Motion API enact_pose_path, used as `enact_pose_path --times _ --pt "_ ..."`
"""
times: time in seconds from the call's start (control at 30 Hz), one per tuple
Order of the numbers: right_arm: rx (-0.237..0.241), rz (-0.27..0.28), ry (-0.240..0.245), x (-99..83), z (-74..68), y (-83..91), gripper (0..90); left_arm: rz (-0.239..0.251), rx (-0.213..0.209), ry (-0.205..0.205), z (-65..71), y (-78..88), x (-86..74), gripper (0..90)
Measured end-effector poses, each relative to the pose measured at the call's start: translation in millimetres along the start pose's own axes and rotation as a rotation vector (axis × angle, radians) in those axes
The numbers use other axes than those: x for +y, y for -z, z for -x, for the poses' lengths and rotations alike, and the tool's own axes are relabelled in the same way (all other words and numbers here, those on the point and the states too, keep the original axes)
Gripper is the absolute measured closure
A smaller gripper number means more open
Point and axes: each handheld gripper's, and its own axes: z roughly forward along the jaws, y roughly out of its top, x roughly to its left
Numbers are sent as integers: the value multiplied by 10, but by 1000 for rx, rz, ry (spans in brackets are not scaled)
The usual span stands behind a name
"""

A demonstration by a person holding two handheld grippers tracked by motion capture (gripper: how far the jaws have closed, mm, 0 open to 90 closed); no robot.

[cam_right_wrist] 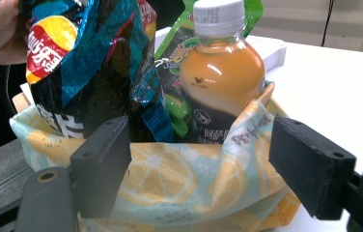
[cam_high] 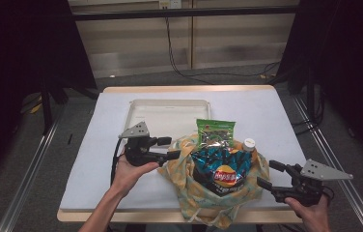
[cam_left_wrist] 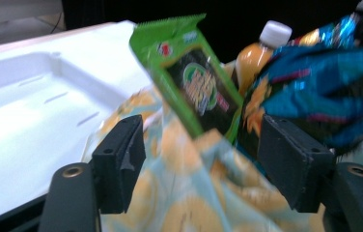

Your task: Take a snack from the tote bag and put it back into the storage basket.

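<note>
A white-covered table [cam_high: 97, 145] stands before dark curtains, a white tray [cam_high: 143, 116] near its far edge. At the near edge sits a lemon-print cloth bag [cam_high: 218, 198] holding a blue chip bag [cam_high: 220, 169], a green snack packet [cam_high: 215, 130] and an orange drink bottle [cam_high: 249, 144]. The left gripper [cam_high: 172, 148] and right gripper [cam_high: 266, 174] flank the bag, jaws spread, pinching nothing.

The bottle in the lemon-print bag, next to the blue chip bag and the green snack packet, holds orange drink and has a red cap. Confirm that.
Not quite: the cap is white, as the right gripper view shows. The rest holds: the bottle of orange drink stands in the lemon-print bag beside the blue chip bag and the green snack packet.
</note>
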Motion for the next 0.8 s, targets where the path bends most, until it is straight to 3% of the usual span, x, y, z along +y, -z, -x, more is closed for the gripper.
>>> enact_pose_path --times 0.27,0.43,0.5,0.63,0.8 --pt "11 1 -3 -16 24 0 139 0 -10 -35 6 -207 240 350" --pt "28 13 -1 -7 12 -8 51 2 -3 -34 -83 -309 330 348" --pt "40 22 20 -7 0 -2 0 4 5 -39 -126 -343 365 346" --pt "46 30 19 -5 4 8 2 14 6 -36 -139 -416 395 326" --pt "43 26 15 -27 27 -7 11 -13 12 -48 -173 -503 418 317"
